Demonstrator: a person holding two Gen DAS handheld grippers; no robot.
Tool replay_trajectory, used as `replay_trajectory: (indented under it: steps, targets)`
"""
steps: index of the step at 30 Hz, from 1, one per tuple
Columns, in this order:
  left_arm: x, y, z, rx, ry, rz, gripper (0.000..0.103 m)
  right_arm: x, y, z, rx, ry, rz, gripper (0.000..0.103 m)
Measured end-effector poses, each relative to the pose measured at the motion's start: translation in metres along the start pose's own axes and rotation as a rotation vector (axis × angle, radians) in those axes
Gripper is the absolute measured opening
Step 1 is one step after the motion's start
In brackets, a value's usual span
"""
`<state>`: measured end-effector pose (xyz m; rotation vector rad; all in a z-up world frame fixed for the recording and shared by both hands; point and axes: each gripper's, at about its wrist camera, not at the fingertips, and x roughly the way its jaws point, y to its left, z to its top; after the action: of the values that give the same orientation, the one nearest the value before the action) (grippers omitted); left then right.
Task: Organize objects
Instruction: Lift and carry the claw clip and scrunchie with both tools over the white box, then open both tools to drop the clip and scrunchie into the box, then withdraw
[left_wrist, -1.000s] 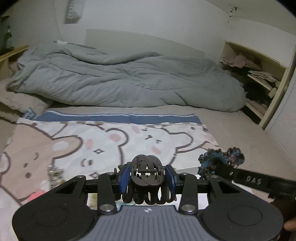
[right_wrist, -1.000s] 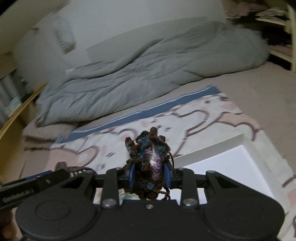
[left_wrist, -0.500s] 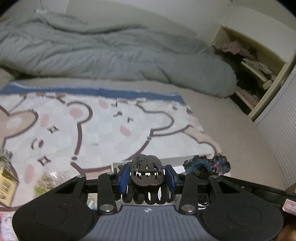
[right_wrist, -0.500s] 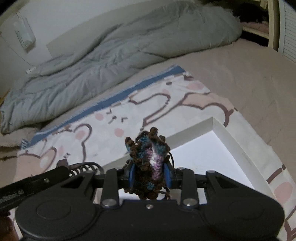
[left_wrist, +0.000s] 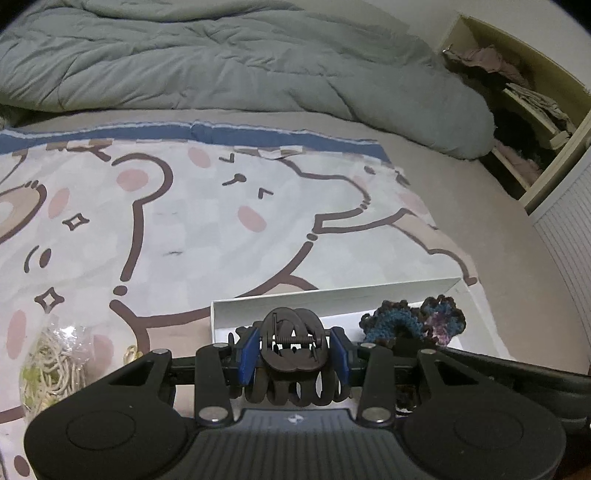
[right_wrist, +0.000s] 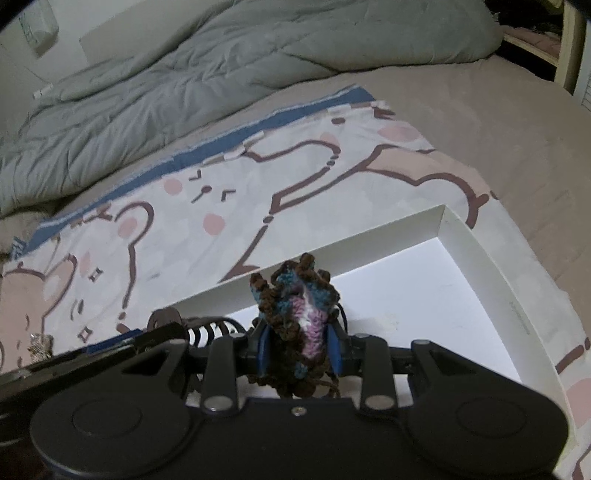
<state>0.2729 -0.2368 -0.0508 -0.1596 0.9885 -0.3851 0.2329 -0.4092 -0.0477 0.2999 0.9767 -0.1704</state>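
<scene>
The left gripper (left_wrist: 293, 356) has its jaws clamped on a black hair claw (left_wrist: 291, 345); the right gripper (right_wrist: 299, 345) squeezes a crocheted scrunchie (right_wrist: 295, 317). Both hang over the white box (right_wrist: 476, 243) on the bed. Crowded together, they risk collision, or the claw dropping outside the near wall.

Left hand-held gripper (left_wrist: 293, 356) clamped on black claw clip (left_wrist: 291, 347), over white box (left_wrist: 332, 297); crocheted scrunchie (left_wrist: 413, 321) just right.
</scene>
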Motion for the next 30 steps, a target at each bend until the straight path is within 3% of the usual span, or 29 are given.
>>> replay_trajectory:
  steps: [6, 12, 30]
  targets:
    - [0.011, 0.003, -0.001, 0.007, 0.018, 0.004, 0.043, 0.019, 0.005, 0.000, -0.025, 0.043, 0.004, 0.034]
    - [0.012, 0.010, -0.001, -0.001, 0.038, 0.040, 0.053, 0.028, 0.002, 0.000, -0.007, 0.074, -0.023, 0.047]
    - [-0.038, 0.008, -0.008, 0.050, -0.001, 0.079, 0.053, -0.032, -0.004, -0.010, -0.013, -0.036, -0.007, 0.051]
